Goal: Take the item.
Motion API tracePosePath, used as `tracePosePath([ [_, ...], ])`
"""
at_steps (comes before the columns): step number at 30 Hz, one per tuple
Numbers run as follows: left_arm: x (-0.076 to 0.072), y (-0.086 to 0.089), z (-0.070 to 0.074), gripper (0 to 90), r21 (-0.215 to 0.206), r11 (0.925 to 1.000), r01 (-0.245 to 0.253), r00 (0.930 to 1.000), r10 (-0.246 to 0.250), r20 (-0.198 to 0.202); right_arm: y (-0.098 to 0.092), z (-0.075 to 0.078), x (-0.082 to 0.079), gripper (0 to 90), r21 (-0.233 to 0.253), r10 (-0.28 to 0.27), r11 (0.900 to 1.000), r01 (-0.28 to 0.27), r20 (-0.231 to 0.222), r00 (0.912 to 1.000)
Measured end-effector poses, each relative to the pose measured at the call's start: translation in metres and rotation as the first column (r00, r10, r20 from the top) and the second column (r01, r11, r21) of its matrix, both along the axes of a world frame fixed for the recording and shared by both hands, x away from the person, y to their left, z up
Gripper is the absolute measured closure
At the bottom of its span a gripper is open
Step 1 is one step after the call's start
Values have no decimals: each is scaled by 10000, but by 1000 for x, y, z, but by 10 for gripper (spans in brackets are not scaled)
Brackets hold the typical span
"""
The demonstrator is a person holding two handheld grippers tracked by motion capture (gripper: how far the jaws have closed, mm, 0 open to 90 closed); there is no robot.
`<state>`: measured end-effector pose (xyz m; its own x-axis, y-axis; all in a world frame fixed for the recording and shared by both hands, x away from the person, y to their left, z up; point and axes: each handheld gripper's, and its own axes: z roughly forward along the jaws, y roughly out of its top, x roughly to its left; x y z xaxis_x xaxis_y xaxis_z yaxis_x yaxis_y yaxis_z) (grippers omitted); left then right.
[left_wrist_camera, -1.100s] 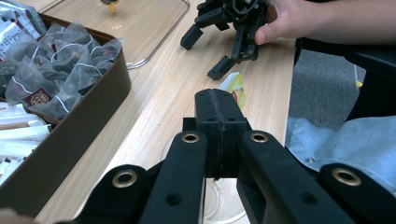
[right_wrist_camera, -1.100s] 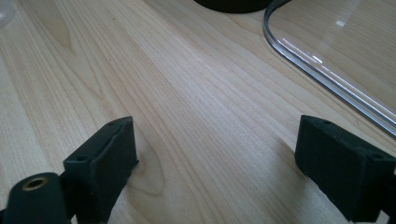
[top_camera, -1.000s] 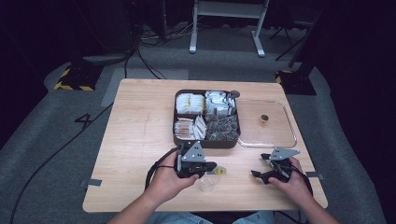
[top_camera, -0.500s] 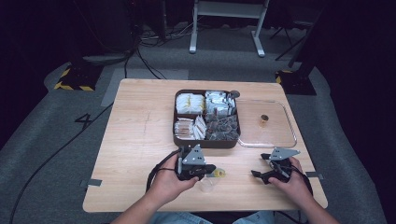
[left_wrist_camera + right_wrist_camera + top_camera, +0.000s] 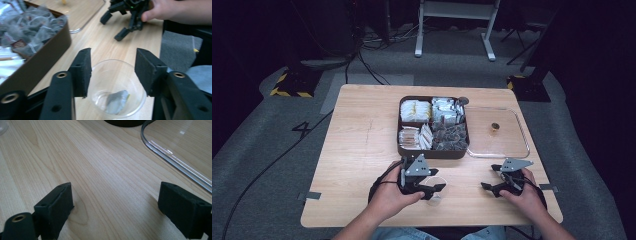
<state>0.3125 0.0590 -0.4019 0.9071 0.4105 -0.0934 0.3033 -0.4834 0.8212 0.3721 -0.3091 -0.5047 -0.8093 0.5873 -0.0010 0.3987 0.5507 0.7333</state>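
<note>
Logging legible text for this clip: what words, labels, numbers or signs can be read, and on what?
"4": marked in white on the grey floor, left of the table.
Tea bag tag in the brown box: print too blurred to read.
Sachets in the box: too small to read.

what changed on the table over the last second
Little changed. The left gripper shifted slightly toward the person, its open jaws on either side of the clear cup without closing on it. The right gripper stayed open, resting on the table, and the box of tea bags and the clear lid did not move.
</note>
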Motion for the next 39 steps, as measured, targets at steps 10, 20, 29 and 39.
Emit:
tracePosePath([
  [10,8,28,9,324,398,9915,-1235,9905,1207,659,0,0,0,128,-2,6,10000,-6,5,10000],
  [20,7,56,2,289,1107,9709,-2123,9765,2064,623,1,0,1,127,-15,-42,10000,42,17,10000],
  [29,8,92,-13,279,1924,9338,-3017,9534,2964,564,2,0,2,127,-13,-60,10000,60,6,10000],
  [39,12,114,-32,273,2480,9080,-3376,9397,3406,319,2,0,2,127,-15,-61,10000,61,5,10000],
])
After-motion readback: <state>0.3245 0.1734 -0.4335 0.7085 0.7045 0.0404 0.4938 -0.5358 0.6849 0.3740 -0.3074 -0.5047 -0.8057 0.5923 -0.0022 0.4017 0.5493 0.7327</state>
